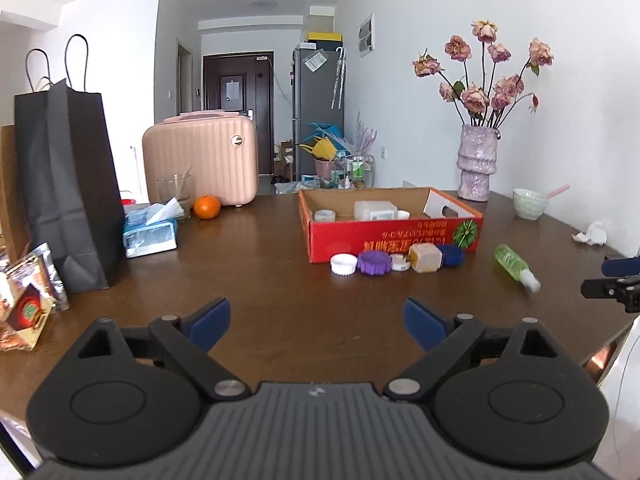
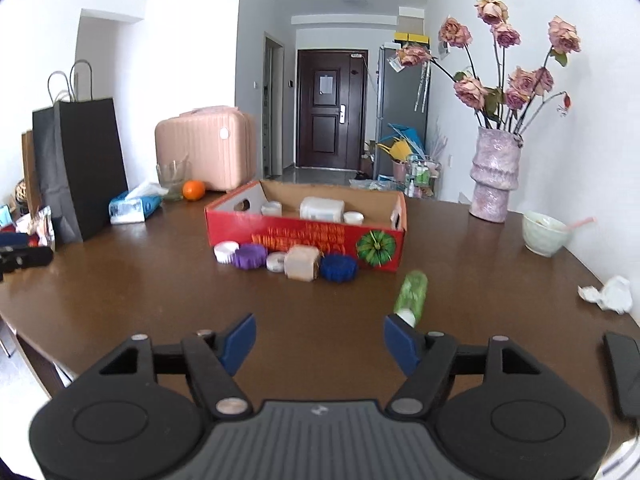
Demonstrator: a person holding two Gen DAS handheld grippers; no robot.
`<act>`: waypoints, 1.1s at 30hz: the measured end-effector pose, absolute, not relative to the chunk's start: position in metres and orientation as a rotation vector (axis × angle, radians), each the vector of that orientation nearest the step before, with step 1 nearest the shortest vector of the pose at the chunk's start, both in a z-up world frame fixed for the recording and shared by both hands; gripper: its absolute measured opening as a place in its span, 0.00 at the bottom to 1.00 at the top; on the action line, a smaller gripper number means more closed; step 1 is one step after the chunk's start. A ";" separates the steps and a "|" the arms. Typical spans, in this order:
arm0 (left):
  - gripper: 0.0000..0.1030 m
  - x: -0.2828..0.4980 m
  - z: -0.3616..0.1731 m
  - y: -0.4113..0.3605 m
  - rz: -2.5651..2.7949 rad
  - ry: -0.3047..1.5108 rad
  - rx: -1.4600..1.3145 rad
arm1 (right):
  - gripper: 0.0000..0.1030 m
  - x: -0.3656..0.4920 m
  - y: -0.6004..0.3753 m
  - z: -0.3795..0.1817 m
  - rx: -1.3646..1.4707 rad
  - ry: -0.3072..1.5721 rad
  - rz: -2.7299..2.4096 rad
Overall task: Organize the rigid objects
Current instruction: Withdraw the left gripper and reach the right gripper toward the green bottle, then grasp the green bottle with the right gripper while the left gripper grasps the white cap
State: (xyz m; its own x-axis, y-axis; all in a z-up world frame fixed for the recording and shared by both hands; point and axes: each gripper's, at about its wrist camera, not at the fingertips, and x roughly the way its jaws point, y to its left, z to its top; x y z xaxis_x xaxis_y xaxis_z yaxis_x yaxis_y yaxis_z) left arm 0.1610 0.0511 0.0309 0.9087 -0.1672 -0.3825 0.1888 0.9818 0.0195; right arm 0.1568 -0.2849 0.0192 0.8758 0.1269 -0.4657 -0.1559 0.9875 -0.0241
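A red cardboard box [image 1: 394,236] [image 2: 304,236] stands on the brown table and holds a white container [image 1: 375,210] [image 2: 322,208] and small white lids. In front of it lie a white cap [image 1: 343,264] [image 2: 226,251], a purple cap [image 1: 375,262] [image 2: 250,256], a beige cube jar [image 1: 426,257] [image 2: 303,262] and a blue cap [image 1: 452,255] [image 2: 339,267]. A green bottle [image 1: 514,266] [image 2: 412,292] lies to the right. My left gripper [image 1: 316,320] and right gripper [image 2: 320,340] are both open and empty, short of these objects. The bottle lies just beyond the right gripper's right finger.
A black paper bag [image 1: 70,184] [image 2: 80,168], tissue pack [image 1: 150,232] [image 2: 132,206], orange [image 1: 207,207] [image 2: 194,190], glass and pink suitcase [image 1: 200,160] stand at left. A flower vase [image 1: 478,164] [image 2: 496,176], bowl [image 1: 530,202] [image 2: 544,232] and crumpled paper [image 2: 608,294] are at right.
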 end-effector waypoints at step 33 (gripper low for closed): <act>0.71 0.385 -0.031 0.003 -0.234 0.595 0.110 | 0.59 0.313 -0.342 -0.030 0.033 0.583 -0.048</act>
State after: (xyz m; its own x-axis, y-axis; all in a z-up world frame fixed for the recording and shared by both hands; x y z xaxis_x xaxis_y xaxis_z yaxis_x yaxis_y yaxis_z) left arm 0.3848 0.0028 -0.0309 0.8027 -0.1865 -0.5664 0.2495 0.9677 0.0349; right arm 0.3134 -0.3419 -0.0298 0.8338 -0.0355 -0.5509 0.0544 0.9984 0.0180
